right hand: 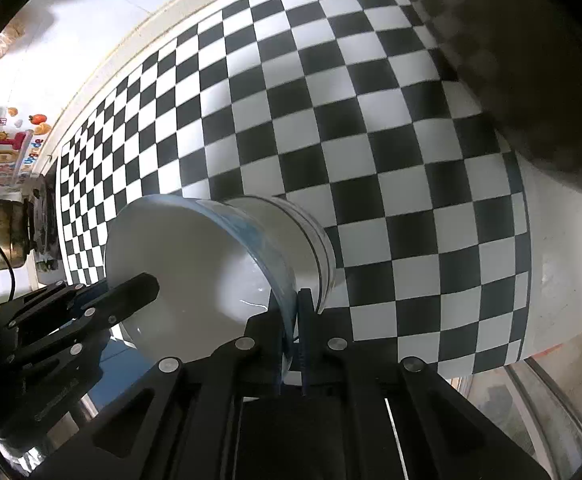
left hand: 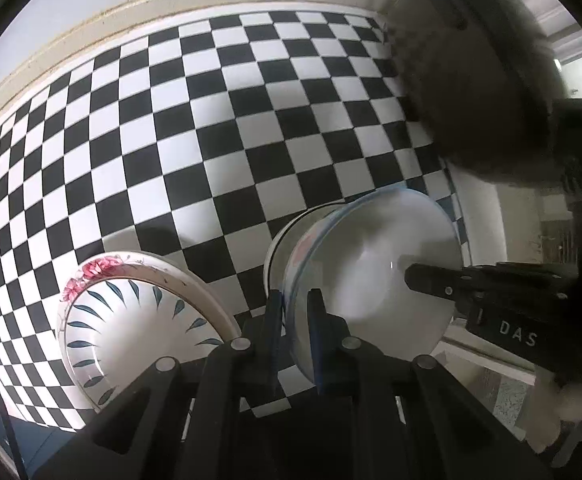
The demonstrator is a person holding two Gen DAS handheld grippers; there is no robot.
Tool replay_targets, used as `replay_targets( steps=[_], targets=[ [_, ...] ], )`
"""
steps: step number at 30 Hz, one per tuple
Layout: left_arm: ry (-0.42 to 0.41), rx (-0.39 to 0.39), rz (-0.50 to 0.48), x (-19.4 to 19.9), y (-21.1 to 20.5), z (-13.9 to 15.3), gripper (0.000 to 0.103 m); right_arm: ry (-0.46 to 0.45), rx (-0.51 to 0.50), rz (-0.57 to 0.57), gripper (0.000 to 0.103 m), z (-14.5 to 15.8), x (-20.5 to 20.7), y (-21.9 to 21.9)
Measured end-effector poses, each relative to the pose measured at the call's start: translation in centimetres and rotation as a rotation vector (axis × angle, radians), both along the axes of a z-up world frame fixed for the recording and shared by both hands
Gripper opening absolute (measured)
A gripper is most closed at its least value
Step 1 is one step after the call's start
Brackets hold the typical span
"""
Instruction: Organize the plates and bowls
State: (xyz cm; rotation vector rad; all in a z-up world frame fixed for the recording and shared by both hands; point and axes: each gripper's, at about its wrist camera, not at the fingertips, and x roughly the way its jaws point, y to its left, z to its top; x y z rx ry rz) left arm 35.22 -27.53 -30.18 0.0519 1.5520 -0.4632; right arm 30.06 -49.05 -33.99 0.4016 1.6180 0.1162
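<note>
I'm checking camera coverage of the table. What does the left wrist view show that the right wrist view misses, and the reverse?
Only the left wrist view shows the leaf-patterned bowl sitting in a pink-flowered plate. Only the right wrist view shows the colourful box and a metal pot beyond the table's far left edge. Both show the white bowl, held at opposite rims by the left tool and the right tool, above the checkered tablecloth.

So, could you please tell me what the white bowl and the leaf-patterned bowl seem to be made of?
White bowl: probably glazed ceramic, glossy, with a bright glint inside and a blue rim line. Leaf-patterned bowl: also likely glazed ceramic, smooth, with painted blue leaves; melamine cannot be ruled out.
</note>
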Motion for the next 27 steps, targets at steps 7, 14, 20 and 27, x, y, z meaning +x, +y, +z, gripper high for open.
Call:
replay_targets(
  steps=[7,14,20,27],
  targets=[
    [0.029,0.027,0.0,-0.4,-0.1,-1.7,0.01,0.008,-0.034,0.027,0.008,-1.2,0.0,0.7],
    [0.046,0.029,0.017,-0.3,0.0,-2.6,0.01,0.019,-0.037,0.027,0.009,-1.9,0.3,1.1],
    [0.046,0.033,0.024,0.0,0.2,-2.8,0.011,0.019,-0.039,0.026,0.009,-2.3,0.5,1.2],
    [0.047,0.037,0.023,0.1,0.3,-3.1,0.01,0.024,-0.04,0.028,0.011,-2.2,0.7,1.1]
  ],
)
